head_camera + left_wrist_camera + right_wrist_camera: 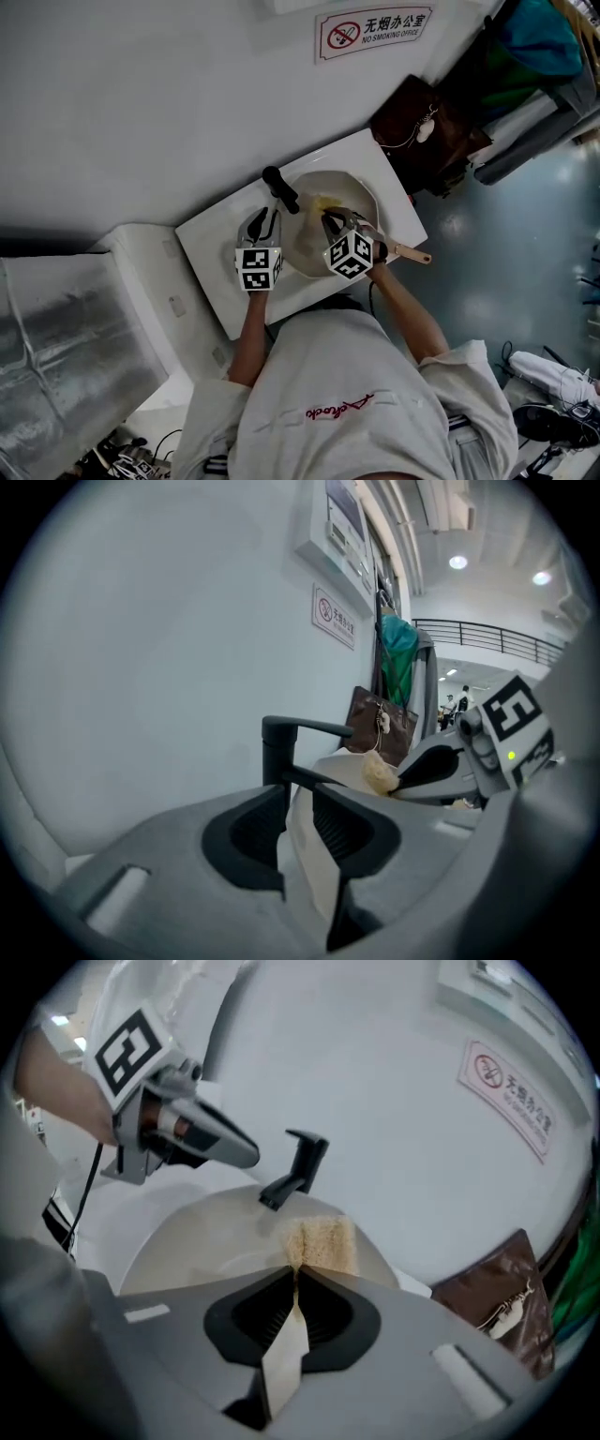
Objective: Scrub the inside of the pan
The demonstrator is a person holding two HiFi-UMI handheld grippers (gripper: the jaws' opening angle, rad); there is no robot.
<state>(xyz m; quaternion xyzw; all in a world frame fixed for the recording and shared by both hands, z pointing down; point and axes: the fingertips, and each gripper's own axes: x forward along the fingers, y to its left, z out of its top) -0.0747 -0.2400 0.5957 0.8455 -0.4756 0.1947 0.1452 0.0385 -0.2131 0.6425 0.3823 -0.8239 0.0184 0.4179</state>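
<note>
A cream pan [361, 190] sits in the white sink [211, 234], its wooden handle [413, 253] pointing right. My right gripper [330, 221] is over the pan's inside, shut on a yellowish sponge [323, 1241] that sticks out past its tips [296, 1269] against the pan's far wall [187, 1241]. My left gripper [265, 218] is at the pan's left rim, just below the black tap [280, 189]. In the left gripper view its jaws [298, 794] stand apart, with the pan's pale wall [305, 850] showing in the gap. The sponge [380, 775] and right gripper [441, 761] appear beyond.
The black tap [300, 1171] overhangs the pan's far side. A brown bag [422, 122] hangs at the sink's right end, and a white wall with a no-smoking sign [373, 31] rises behind. A box-like white unit [84, 328] stands at the left.
</note>
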